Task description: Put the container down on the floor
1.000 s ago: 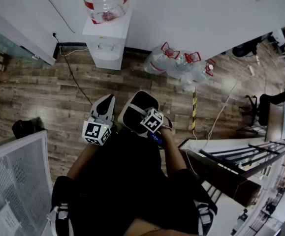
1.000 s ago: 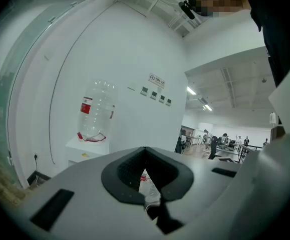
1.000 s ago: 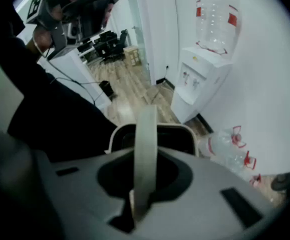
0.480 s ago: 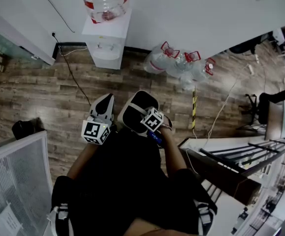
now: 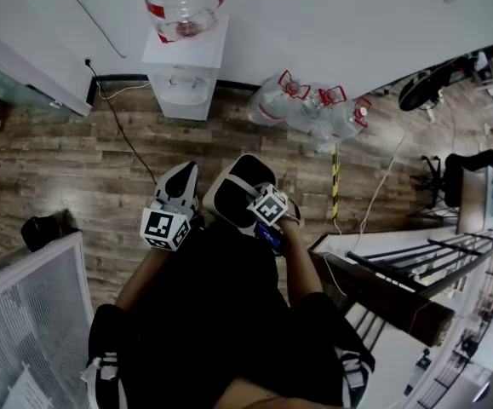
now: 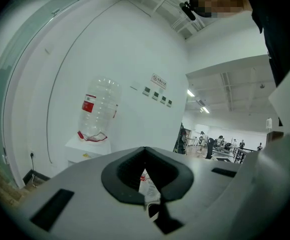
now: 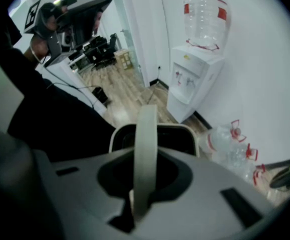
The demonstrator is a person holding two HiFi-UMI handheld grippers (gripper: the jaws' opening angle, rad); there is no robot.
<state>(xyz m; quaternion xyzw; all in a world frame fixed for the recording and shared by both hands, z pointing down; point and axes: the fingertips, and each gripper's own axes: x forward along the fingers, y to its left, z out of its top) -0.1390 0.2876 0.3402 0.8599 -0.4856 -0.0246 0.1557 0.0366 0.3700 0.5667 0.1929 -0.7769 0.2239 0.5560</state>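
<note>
The container (image 5: 227,196), a dark bin with a white rim and a cream strap handle, hangs in front of my legs above the wooden floor (image 5: 76,169). My right gripper (image 5: 259,196) points steeply down and is shut on that handle (image 7: 146,134). In the right gripper view the strap runs straight up between the jaws, and the bin's rim (image 7: 115,133) shows below. Just left of the bin is my left gripper (image 5: 182,175), held about level with nothing in it. In the left gripper view its pads (image 6: 129,171) meet at the tip.
A water dispenser (image 5: 182,79) with a big bottle (image 5: 184,2) stands against the white wall ahead. Several empty water bottles (image 5: 314,113) lie on the floor to its right. A mesh partition (image 5: 25,313) is at lower left. A desk (image 5: 382,301) and cables (image 5: 374,203) are at right.
The whole view has shifted slightly. Both grippers and the hanging container keep their places in front of my body.
</note>
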